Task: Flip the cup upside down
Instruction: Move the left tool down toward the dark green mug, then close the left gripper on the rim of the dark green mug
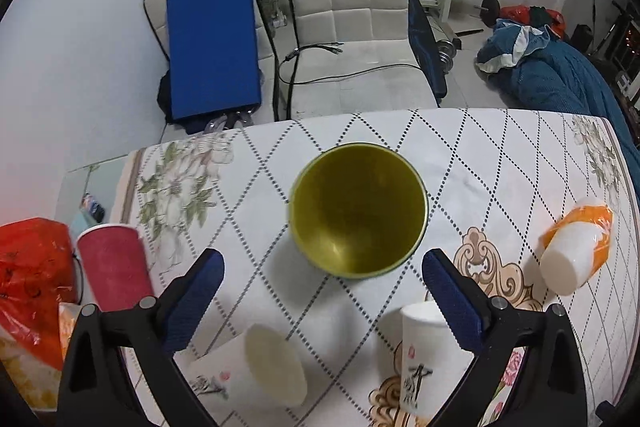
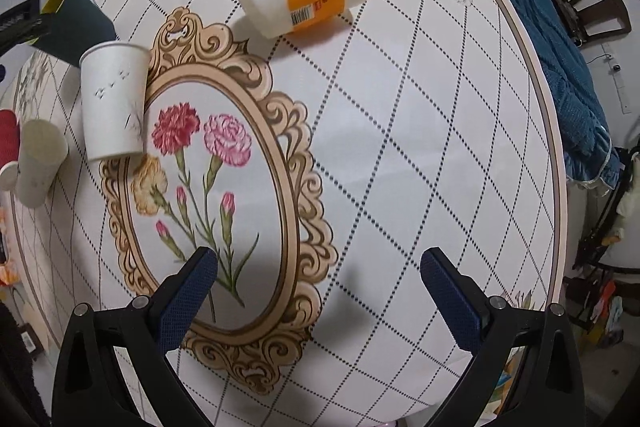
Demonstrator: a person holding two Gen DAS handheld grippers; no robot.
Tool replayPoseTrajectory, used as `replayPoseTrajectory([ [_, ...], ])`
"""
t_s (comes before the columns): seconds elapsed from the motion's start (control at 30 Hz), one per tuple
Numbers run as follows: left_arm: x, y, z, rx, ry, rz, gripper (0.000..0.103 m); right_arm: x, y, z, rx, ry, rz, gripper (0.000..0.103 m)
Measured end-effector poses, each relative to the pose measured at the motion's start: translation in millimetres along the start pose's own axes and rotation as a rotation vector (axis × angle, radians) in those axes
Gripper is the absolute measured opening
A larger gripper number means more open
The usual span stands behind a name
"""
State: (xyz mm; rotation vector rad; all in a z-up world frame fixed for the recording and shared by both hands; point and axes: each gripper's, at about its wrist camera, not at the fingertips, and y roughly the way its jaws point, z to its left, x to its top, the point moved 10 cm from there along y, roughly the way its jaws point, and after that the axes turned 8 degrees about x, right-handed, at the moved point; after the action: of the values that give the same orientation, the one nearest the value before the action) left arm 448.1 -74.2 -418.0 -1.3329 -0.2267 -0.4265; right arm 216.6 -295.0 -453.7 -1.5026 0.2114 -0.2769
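A dark green cup with a yellow-gold inside (image 1: 358,211) stands upright, mouth up, on the patterned tablecloth (image 1: 500,163). My left gripper (image 1: 323,273) is open and empty, above and just in front of it. The cup also shows at the far left of the right wrist view (image 2: 76,23). My right gripper (image 2: 319,269) is open and empty over the flower print, apart from every cup.
A red cup (image 1: 114,267) stands at the left. Two white paper cups (image 1: 272,367) (image 1: 430,355) stand upside down near me. A sleeve of white cups in orange wrap (image 1: 576,247) lies at the right. White chairs (image 1: 352,15) stand beyond the table edge.
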Motion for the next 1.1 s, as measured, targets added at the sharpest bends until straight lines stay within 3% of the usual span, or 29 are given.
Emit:
replayPoseTrajectory([
  [0.4, 10, 34, -21, -0.003, 0.054, 0.001, 0.102, 14, 7, 7, -0.006, 0.000, -0.001, 0.103],
  [0.47, 12, 37, -23, -0.009, 0.056, 0.001, 0.094, 13, 6, 6, -0.008, 0.000, -0.002, 0.103],
  [0.53, 14, 40, -25, -0.018, 0.061, 0.008, 0.073, 13, 5, 5, -0.012, 0.001, -0.005, 0.103],
  [0.57, 14, 42, -26, -0.020, 0.062, 0.013, 0.071, 12, 4, 5, -0.014, 0.004, -0.006, 0.103],
  [1.1, 24, 16, -27, -0.041, 0.061, -0.093, 0.067, 3, -1, -4, -0.016, 0.032, -0.016, 0.103],
])
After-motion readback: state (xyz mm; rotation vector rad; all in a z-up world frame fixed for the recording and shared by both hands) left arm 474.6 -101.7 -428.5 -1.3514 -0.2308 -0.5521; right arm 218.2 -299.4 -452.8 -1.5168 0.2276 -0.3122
